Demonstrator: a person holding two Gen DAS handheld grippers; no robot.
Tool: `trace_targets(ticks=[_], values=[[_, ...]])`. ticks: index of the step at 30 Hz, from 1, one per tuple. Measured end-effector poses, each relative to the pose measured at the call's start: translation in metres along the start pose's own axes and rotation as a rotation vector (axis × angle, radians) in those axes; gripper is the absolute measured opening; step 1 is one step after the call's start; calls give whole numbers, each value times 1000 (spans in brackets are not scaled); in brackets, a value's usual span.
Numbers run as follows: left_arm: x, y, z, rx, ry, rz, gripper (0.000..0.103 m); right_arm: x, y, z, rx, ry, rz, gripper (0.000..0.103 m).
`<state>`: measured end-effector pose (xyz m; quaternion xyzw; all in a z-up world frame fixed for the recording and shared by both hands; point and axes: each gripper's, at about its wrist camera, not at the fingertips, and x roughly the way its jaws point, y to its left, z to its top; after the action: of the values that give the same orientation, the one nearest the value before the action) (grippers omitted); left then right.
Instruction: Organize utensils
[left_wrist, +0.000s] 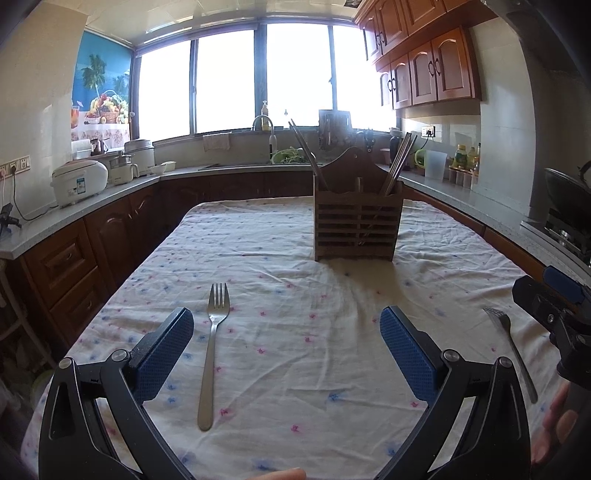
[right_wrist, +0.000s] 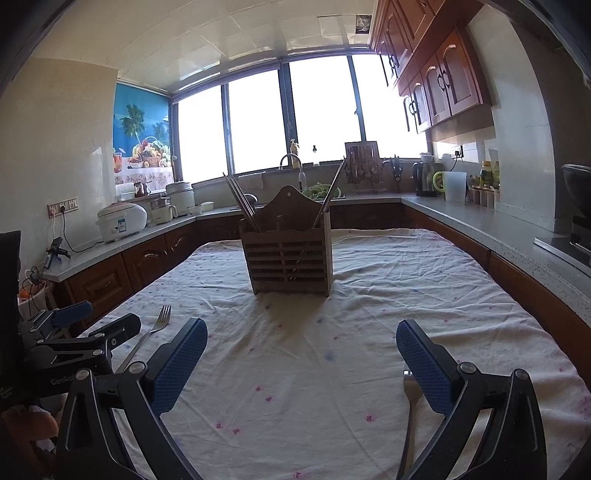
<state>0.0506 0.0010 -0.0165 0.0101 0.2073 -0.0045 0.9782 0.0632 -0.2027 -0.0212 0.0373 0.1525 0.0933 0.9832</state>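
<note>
Left tongs (left_wrist: 286, 332) are sitting spread wide, blue textured pads (left_wrist: 406, 354) facing inward, gripping nothing, hovering over the table (left_wrist: 295, 387). Right tongs (right_wrist: 301, 347) are likewise spread wide and gripping nothing.

Landmark = wooden utensil holder (left_wrist: 357, 225), standing upright on the table ahead of both tongs.

- Left fork (left_wrist: 212, 350): plain silver metal, four tines, lying flat on the cloth nearer than the holder and off to its left, tines pointing toward the holder side. It's showing just inside the left finger of the left tongs, not touching it.
- Right fork (left_wrist: 511, 350): same silver type, lying flat nearer than the holder and off to its right, tines angled toward the holder. In the right wrist view its handle is running under the right finger of the right tongs; contact can't be told.
- Holder itself: dark brown wood, slatted front, arched back panel with a hole, divided into compartments. Chopsticks (left_wrist: 399, 166) are leaning out of its right side, more sticks (left_wrist: 308, 155) leaning out of its left.
- Tablecloth (left_wrist: 277, 266): white, wrinkled, small pink and blue flower print, lying under the holder and both forks.

Beyond the holder: sink faucet (left_wrist: 263, 123) and bright windows (left_wrist: 229, 77).
</note>
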Motion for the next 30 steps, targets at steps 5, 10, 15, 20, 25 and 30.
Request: trace_targets(ticks=[5,10,15,20,25,30], values=[[-3,-1,1,4,-7,3,103,-1,-1,0,5,-3,-1,103],[-6,-2,1,4,-13,6,103,-3,-1,-1,4,-7,-1,103],[-8,-2,3,3,-21,13,103,-3,0,-1,0,-6,0,103],[-9,0,3,1,-26,17,103,-3,1,0,-3,-7,3,103],[-9,-1,4,2,-30,19,103,-3,3,1,-9,-9,6,103],[-9,-1,3,3,-33,20,103,-2,3,0,-11,-8,7,103]])
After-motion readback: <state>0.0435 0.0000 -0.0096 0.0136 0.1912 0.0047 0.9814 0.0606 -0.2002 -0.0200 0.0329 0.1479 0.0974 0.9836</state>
